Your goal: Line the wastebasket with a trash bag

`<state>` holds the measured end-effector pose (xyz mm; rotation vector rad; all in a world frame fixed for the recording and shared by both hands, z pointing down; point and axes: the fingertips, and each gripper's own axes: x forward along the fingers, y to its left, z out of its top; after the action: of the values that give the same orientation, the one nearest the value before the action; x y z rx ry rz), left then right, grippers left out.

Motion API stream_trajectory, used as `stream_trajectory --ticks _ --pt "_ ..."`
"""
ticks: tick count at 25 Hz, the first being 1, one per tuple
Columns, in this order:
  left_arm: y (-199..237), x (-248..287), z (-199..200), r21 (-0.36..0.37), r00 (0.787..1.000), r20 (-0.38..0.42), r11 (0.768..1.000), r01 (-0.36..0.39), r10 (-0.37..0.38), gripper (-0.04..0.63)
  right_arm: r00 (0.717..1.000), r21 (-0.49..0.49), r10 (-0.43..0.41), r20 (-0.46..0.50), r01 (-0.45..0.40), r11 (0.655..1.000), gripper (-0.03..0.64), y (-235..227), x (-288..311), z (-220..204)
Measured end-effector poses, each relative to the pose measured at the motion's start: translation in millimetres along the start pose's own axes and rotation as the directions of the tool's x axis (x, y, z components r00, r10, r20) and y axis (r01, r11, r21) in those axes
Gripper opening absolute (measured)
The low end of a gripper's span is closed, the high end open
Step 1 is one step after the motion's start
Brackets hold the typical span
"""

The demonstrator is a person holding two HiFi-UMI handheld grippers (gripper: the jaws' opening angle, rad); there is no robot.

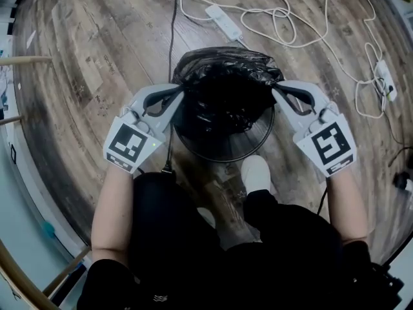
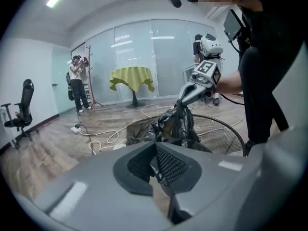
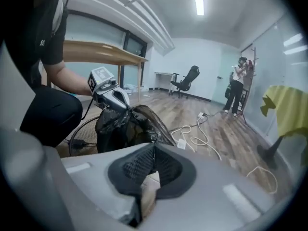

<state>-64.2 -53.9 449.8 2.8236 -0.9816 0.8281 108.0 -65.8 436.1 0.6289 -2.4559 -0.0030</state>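
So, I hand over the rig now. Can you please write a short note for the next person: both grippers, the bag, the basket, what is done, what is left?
Left gripper: shut on the trash bag, at its left side.
Right gripper: shut on the bag's right side.
Bag: bunched up over the far part of the wastebasket.
Done: bag brought to the basket and gripped on both sides.
Left: spread the mouth and fold it over the rim; the near rim is bare.
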Motion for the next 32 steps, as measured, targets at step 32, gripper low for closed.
stream_trajectory --ticks 32 --pt "3.2 -64.5 3.6 -0.129 0.99 0.141 0.992 0.01 0.009 0.166 0.994 0.319 0.083 0.076 -0.104 0.942 0.155 -19.3 -48.1 -25.1"
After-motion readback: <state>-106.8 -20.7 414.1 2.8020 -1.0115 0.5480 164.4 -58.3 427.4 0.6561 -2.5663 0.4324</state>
